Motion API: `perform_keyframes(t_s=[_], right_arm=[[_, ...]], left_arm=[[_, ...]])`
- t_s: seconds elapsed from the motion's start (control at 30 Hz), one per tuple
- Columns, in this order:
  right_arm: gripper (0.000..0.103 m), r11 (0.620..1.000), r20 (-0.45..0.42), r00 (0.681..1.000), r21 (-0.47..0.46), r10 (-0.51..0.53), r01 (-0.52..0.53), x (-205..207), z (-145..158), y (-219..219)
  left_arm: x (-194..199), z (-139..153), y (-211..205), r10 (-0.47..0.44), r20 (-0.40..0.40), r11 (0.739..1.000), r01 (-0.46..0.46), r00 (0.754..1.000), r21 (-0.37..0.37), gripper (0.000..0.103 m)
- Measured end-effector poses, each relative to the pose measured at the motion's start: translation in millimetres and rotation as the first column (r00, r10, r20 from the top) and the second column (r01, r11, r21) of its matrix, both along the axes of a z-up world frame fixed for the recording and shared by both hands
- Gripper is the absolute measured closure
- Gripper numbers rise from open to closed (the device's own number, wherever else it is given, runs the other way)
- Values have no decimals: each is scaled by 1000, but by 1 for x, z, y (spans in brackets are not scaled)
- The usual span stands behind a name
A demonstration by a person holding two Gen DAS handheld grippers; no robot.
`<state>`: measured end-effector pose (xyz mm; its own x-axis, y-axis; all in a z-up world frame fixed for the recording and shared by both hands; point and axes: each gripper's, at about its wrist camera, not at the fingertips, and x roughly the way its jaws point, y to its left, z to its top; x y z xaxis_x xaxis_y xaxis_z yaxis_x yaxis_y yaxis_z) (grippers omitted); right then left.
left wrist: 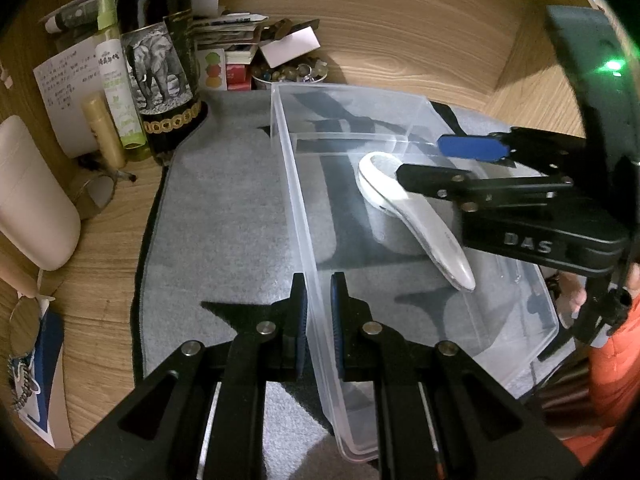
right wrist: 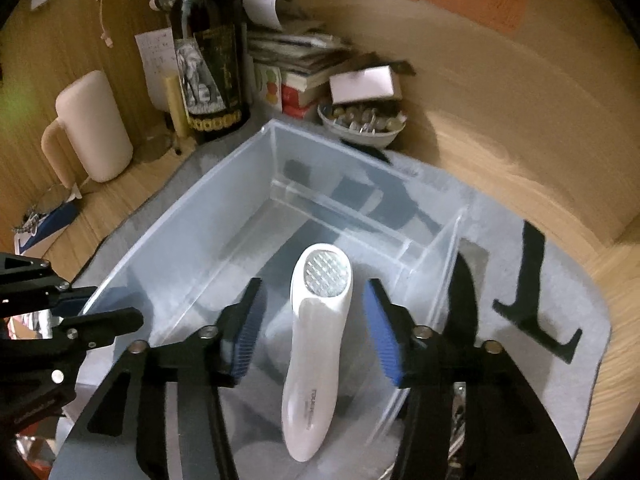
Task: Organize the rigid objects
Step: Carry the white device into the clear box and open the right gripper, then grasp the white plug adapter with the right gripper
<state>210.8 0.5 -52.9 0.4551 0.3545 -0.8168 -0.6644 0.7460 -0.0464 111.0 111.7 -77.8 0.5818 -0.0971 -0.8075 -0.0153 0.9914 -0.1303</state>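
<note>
- Left wrist view: the left gripper (left wrist: 319, 312) is clamped on the near wall of the clear plastic bin (left wrist: 296, 208). The white handheld device (left wrist: 416, 216) lies inside, toward 1 o'clock, under the right gripper (left wrist: 432, 160).
- Right wrist view: the right gripper (right wrist: 314, 332) stands apart, pads clear of the white handheld device (right wrist: 316, 344) between them; its grille head points to 12 o'clock. The left gripper (right wrist: 80, 312) sits at 9 o'clock on the bin (right wrist: 176, 208) rim.

Wine bottle (right wrist: 208, 52) neck cut off at the top edge; handwritten note (left wrist: 64, 84) too small to read.
</note>
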Motion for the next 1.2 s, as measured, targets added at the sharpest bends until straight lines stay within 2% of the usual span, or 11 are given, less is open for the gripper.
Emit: perform_keyframes(t_s=[0.1, 0.17, 0.3, 0.43, 0.67, 0.8, 1.2], right_arm=[[45, 1000, 34, 999, 6, -2, 1, -4, 10, -4], [37, 1000, 65, 998, 13, -11, 10, -7, 18, -8], [33, 999, 117, 993, 41, -35, 30, -13, 35, -22], [24, 994, 170, 982, 79, -88, 75, -15, 55, -47], [23, 978, 214, 956, 106, -200, 181, -18, 70, -94], [23, 963, 191, 946, 107, -263, 246, -18, 61, -122], [23, 930, 45, 929, -6, -367, 368, -7, -6, -171]], left_arm=[[0, 1, -1, 0, -2, 1000, 0, 1000, 5, 92], [0, 1, -1, 0, -1, 1000, 0, 1000, 9, 92], [0, 1, -1, 3, -3, 1000, -3, 1000, 7, 92], [0, 2, -2, 7, -3, 1000, -7, 1000, 12, 92], [-1, 2, -3, 12, -2, 1000, -11, 1000, 12, 92], [-1, 2, -3, 10, -2, 1000, -10, 1000, 12, 92], [0, 2, -2, 11, -5, 1000, -11, 1000, 13, 92]])
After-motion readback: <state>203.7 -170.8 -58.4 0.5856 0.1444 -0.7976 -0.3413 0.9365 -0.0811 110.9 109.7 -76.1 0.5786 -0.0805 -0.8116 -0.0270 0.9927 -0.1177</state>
